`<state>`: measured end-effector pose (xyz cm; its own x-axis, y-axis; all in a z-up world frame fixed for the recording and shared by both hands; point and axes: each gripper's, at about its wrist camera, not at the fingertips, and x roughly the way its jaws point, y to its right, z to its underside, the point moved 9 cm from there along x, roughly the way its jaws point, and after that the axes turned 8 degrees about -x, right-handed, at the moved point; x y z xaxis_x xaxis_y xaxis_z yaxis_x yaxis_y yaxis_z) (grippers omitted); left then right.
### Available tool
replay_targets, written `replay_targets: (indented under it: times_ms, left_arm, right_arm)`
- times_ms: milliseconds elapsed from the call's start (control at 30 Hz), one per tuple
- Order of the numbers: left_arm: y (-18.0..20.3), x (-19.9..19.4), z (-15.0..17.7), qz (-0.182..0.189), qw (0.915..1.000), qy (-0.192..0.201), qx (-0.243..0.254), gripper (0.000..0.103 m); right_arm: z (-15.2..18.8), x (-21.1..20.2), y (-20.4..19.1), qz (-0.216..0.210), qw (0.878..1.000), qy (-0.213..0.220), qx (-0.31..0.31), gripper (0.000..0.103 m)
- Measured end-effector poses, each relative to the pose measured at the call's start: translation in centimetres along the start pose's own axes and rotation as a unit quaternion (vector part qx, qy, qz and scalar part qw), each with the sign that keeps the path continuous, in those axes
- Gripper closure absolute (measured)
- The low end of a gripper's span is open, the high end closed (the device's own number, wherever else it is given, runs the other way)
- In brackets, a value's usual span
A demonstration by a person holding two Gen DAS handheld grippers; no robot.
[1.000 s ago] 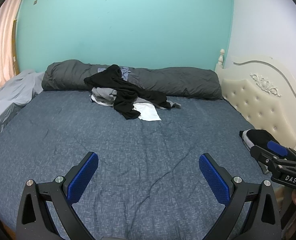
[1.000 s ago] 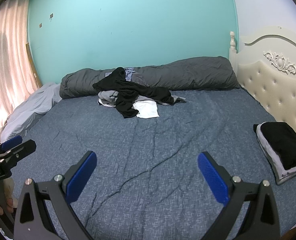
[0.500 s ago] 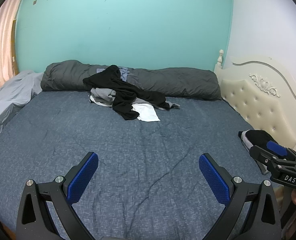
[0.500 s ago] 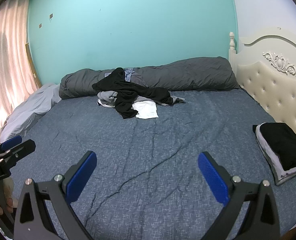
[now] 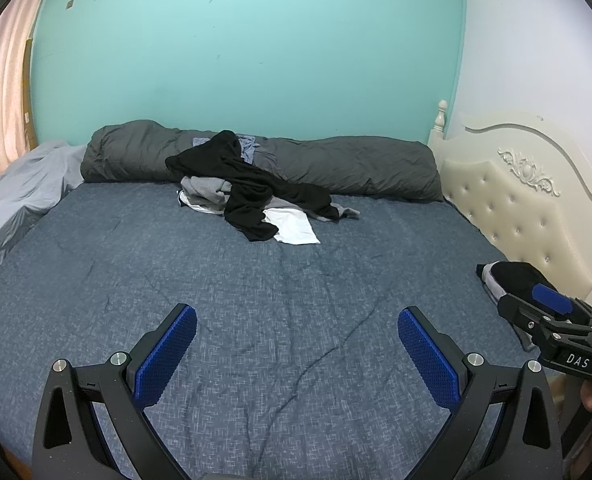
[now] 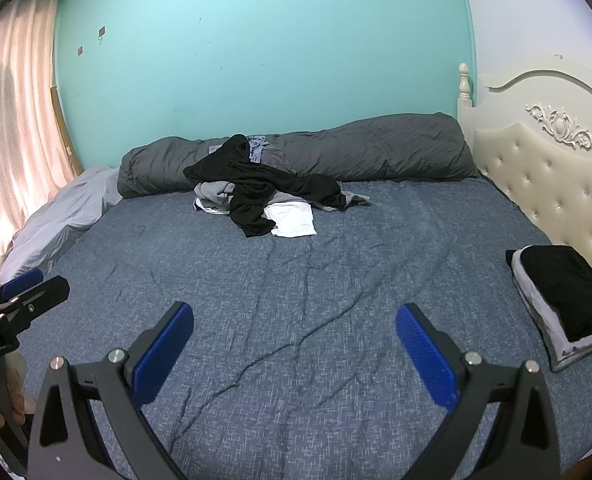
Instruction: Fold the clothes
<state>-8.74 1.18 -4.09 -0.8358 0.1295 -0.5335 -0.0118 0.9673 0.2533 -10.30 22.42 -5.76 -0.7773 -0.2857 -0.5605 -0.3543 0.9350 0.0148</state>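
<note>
bare bedspread [image 5: 296, 312], both tongs [image 5: 296, 356] [image 6: 293, 354] spread wide

soft, even indoor light; daylight glows through the pink curtain [image 6: 11, 128], blown out, perhaps the main source. the teal wall [image 5: 247, 52] is brightest at top. fisheye bends the headboard [image 6: 544, 160] and darkens corners. focus is sharp, shadows faint.

Left gripper [image 5: 297, 336], right gripper [image 6: 294, 334]: jaws wide (empty).
</note>
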Motion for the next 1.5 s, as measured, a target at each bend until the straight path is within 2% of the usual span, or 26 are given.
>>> replay_targets:
  times_ms: [1033,1500]
  left_arm:
    - [0.1,2.0,0.4,0.007,1.0000,-0.006,0.003,0.000]
    - [-0.8,5.2,0.7,0.006,0.9999,-0.014,-0.002,0.000]
  right_arm:
    - [0.6,2.6,0.5,0.006,1.000,-0.008,-0.003,0.000]
    - [1.5,6.0,0.9,0.003,1.000,-0.030,-0.007,0.000]
